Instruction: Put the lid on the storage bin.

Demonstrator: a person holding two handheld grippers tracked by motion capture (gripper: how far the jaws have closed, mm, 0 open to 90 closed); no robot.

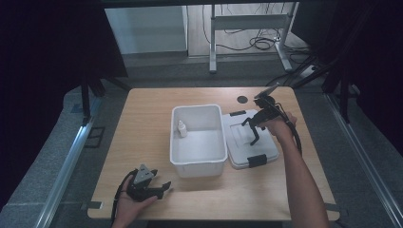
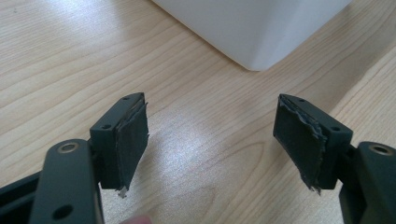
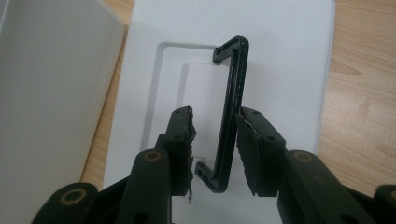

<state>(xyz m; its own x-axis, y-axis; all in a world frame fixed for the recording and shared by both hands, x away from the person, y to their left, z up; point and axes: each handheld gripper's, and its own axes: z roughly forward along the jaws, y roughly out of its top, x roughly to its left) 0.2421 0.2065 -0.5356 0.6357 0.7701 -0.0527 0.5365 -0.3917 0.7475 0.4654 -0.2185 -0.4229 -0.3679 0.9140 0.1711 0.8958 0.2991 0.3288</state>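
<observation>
Over the white lid (image 3: 280, 60) on the desk (image 1: 142, 137) we've got the right tongs (image 3: 215, 135) narrowed around its black handle (image 3: 231, 102), one pad touching, while the left tongs (image 2: 210, 135) sit wide open, holding nothing.

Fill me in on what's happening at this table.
A person works with a gripper in each hand. The right gripper is down over the white lid, which lies flat beside the open white bin; its jaws straddle the lid's raised black handle, with a gap still showing on one side. The left gripper rests low over the wooden table near the bin's corner, jaws wide open, holding nothing. A small white bottle stands inside the bin.
</observation>
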